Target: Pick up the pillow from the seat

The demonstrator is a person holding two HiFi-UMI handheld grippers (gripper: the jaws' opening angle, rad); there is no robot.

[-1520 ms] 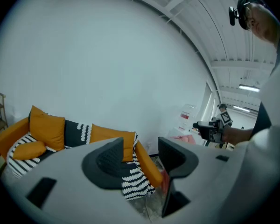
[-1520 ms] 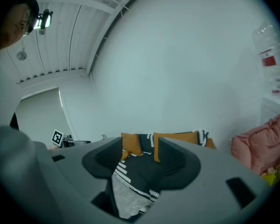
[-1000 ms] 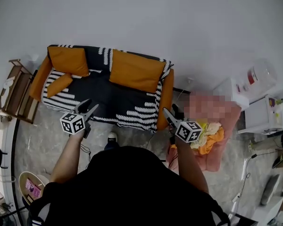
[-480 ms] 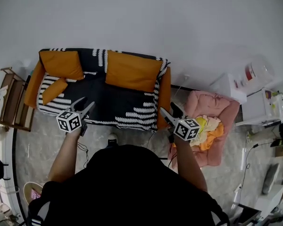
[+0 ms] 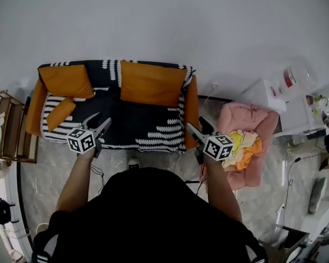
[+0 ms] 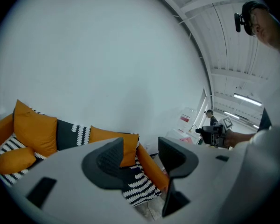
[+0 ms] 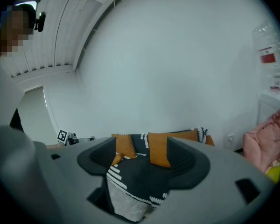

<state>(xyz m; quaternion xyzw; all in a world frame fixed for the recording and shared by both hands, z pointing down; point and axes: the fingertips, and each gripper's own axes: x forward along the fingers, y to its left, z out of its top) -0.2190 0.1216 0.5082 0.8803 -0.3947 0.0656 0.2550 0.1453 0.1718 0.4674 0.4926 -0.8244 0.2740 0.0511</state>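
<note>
A small orange pillow (image 5: 60, 113) (image 6: 16, 158) lies on the left end of the sofa's black-and-white seat (image 5: 131, 126). Two large orange back cushions (image 5: 68, 80) (image 5: 149, 84) lean against the backrest. My left gripper (image 5: 97, 121) (image 6: 142, 155) hovers over the seat's front edge, right of the pillow, open and empty. My right gripper (image 5: 197, 127) (image 7: 142, 155) is beside the sofa's right orange armrest (image 5: 192, 111). Its jaws have just been opening, and nothing is between them. The right gripper view looks along the seat (image 7: 135, 171) at both back cushions (image 7: 125, 146) (image 7: 161, 148).
A pink armchair (image 5: 247, 122) piled with yellow and orange clothes stands right of the sofa. A wooden rack (image 5: 13, 127) is at its left. White cabinets and a water bottle (image 5: 296, 81) stand at the far right. Cables lie on the floor (image 5: 101, 174).
The sofa has slid left and lower in the head view. Both grippers now sit closer to its front edge, the left one over the seat.
</note>
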